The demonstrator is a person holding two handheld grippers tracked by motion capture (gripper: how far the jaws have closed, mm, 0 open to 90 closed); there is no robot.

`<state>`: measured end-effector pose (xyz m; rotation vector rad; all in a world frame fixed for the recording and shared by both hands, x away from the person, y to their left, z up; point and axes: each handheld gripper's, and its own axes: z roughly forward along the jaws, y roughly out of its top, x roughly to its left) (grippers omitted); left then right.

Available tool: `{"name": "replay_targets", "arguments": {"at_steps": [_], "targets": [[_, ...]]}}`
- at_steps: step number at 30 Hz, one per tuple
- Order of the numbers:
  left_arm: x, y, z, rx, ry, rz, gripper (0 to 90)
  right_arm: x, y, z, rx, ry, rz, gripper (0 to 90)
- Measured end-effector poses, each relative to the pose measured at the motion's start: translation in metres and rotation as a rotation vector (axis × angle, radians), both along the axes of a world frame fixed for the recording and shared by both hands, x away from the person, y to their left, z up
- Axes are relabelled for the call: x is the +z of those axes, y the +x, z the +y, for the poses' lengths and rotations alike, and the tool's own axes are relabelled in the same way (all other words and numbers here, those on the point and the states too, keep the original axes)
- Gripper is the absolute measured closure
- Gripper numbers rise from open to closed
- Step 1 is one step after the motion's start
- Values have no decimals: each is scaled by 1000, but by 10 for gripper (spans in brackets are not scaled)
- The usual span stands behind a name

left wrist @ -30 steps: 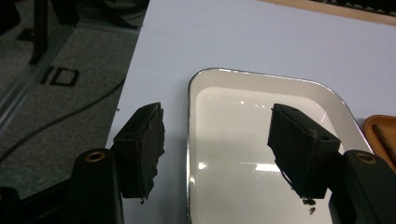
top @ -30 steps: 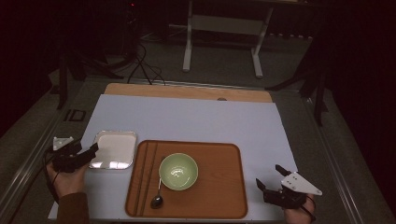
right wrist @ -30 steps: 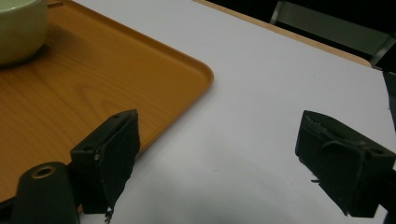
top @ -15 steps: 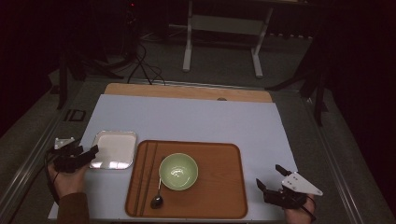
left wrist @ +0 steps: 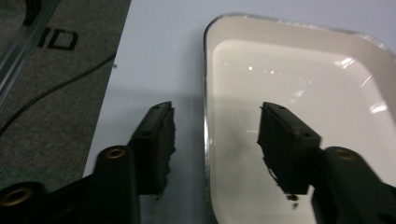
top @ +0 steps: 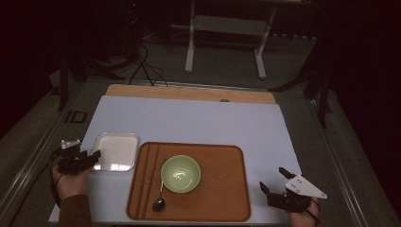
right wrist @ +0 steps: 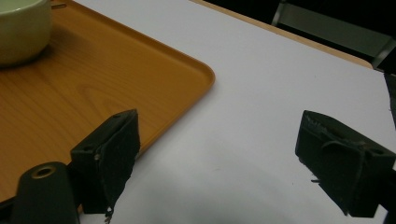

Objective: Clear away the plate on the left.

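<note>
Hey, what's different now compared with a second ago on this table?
The left gripper has just been closing its jaws around the near-left rim of the white tray, one jaw outside, one inside; the pads don't press it yet. The right gripper, green bowl, spoon and wooden tray stayed put.

Dim, dark surroundings; soft overhead glare.

Overhead camera faces forward; tool cameras sit close, apparently sharing its tray (top: 234, 189) and dish (top: 115, 151).

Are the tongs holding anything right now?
Not yet. The left tongs have been closing astride the white dish's rim without touching it; the right tongs are open.
</note>
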<state>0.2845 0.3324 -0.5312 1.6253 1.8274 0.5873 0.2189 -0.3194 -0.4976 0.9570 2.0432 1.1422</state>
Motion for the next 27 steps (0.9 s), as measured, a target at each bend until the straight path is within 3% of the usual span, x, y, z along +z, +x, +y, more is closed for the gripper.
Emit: {"name": "replay_targets", "arguments": {"at_steps": [4,8,11,14,18,23,27], "targets": [[-1,0,1,14,14,25,558,0,0,0,0,0,1,138],[-2,0,5,-4,-26,26,713,0,0,0,-1,-1,3,138],[-1,1,3,-22,-20,28,791,0,-1,-1,-2,-2,3,138],[0,2,4,-27,-16,36,816,-1,-1,-1,-1,-3,5,138],[0,2,11,-30,-68,40,856,-1,-1,-1,0,-6,8,138],[-3,0,21,-17,-191,29,884,-1,-1,-1,-3,-3,7,138],[-4,-2,24,-6,-248,17,889,-1,-1,-1,-3,-3,6,138]]}}
